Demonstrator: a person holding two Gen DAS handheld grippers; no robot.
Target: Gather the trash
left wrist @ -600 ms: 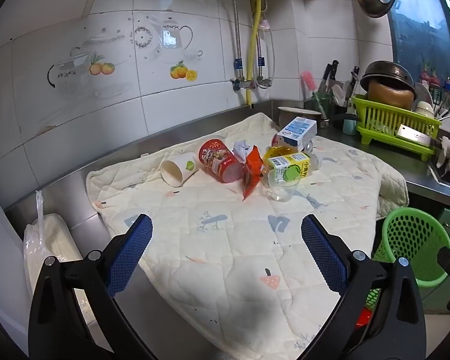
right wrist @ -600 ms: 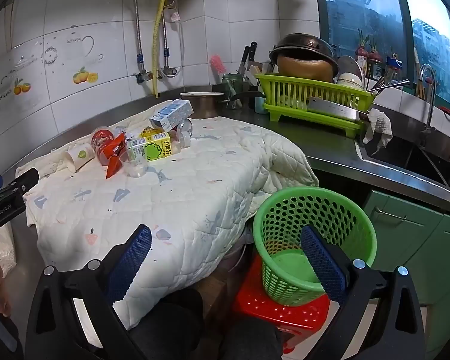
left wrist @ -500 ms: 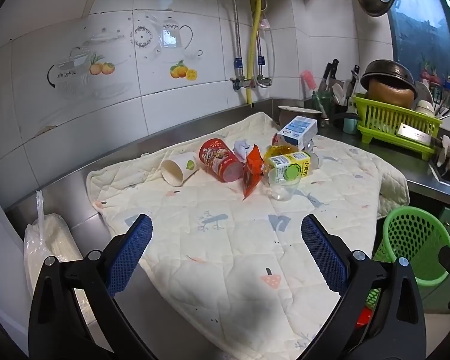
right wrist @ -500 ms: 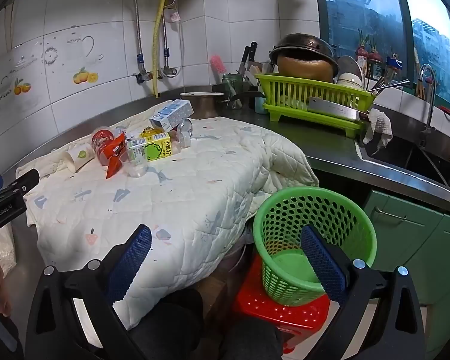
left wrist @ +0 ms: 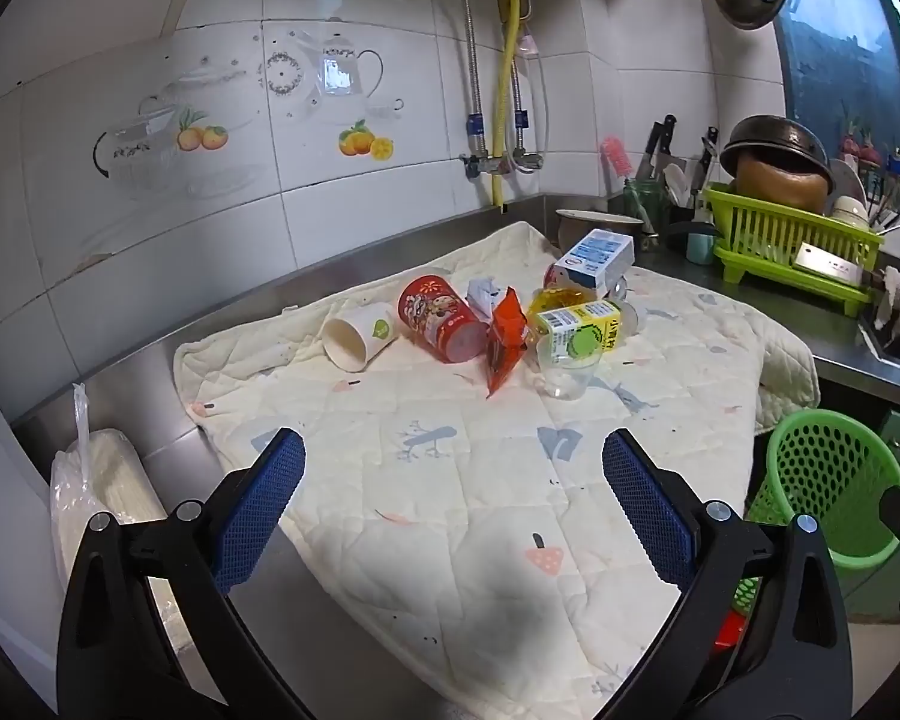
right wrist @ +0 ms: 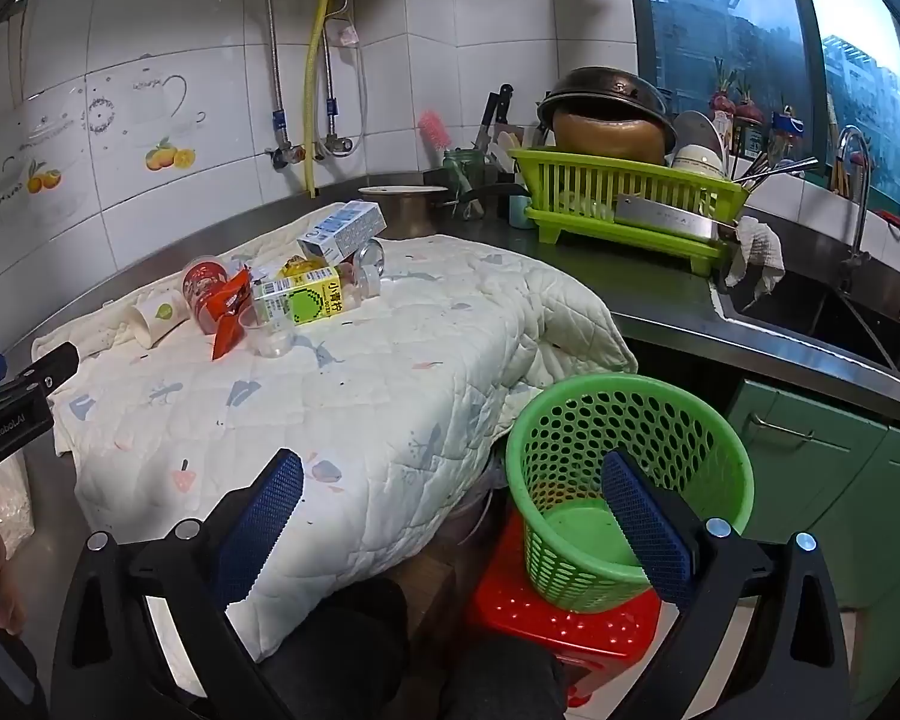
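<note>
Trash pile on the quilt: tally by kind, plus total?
Paper cups: 2, white cup and red cup
Cartons: 2, blue-white carton and yellow-green juice carton
Clear plastic cup: 1
Orange snack wrapper: 1
Crumpled white wrapper: 1
Total: 7 clearly visible; more is hidden behind the cartons.

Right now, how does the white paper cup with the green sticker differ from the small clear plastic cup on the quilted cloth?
The white paper cup is opaque with a green sticker; the clear plastic cup is see-through and plain. The paper cup lies on its side, mouth toward the camera; the plastic cup stands upright. The paper cup sits at the left end of the litter, the plastic cup at its front right. Both look empty and rest on the quilted cloth.
</note>
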